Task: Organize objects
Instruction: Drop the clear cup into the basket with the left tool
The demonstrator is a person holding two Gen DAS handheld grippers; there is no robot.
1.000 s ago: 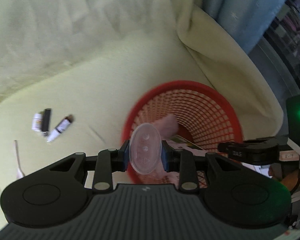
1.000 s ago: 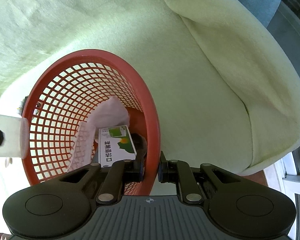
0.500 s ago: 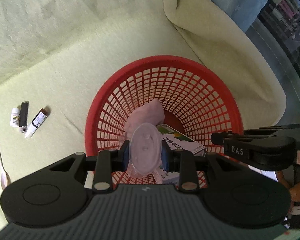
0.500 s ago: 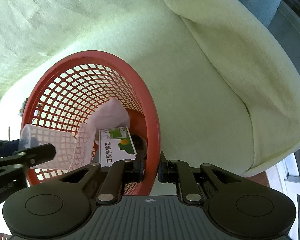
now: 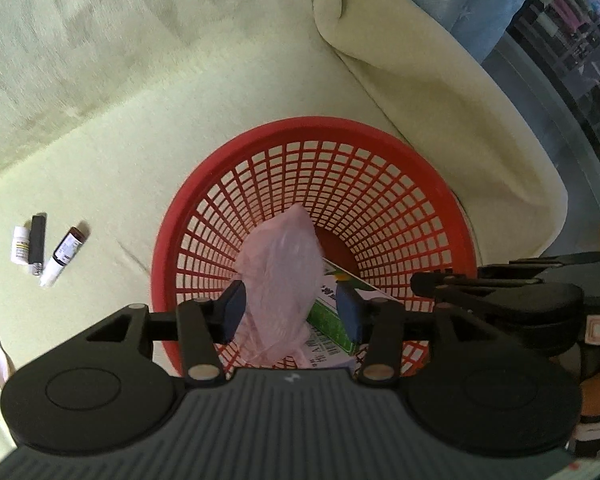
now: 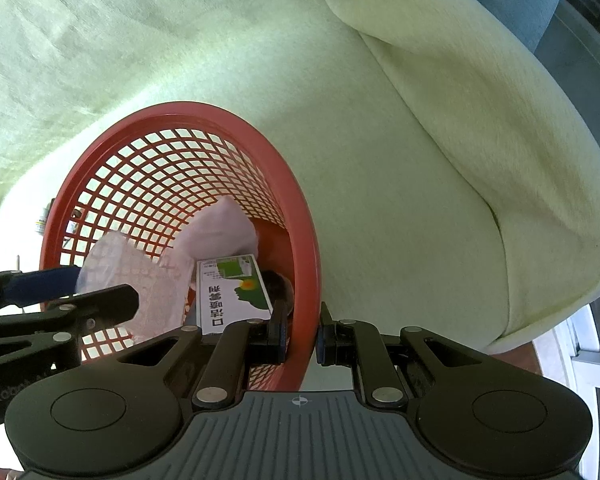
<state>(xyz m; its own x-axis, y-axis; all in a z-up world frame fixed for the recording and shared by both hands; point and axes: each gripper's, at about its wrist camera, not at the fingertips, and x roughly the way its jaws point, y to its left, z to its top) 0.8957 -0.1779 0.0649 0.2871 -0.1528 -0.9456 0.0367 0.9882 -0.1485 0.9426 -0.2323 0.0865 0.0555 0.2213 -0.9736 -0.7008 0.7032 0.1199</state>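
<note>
Left wrist view looks steeply down past the left gripper (image 5: 290, 312), its jaws opening, nothing pressed between the blue pads; a clear plastic cup (image 6: 140, 280), seen only from the right wrist, lies inside the round red mesh plastic basket (image 5: 380, 136) on a pink crumpled bag (image 5: 284, 264) beside a green-and-white carton (image 6: 236, 288). Only the left view shows small vials (image 5: 64, 254) on the pale green blanket (image 5: 180, 80). The right gripper (image 6: 302, 330), pointing down, clamps the basket's rim.
</note>
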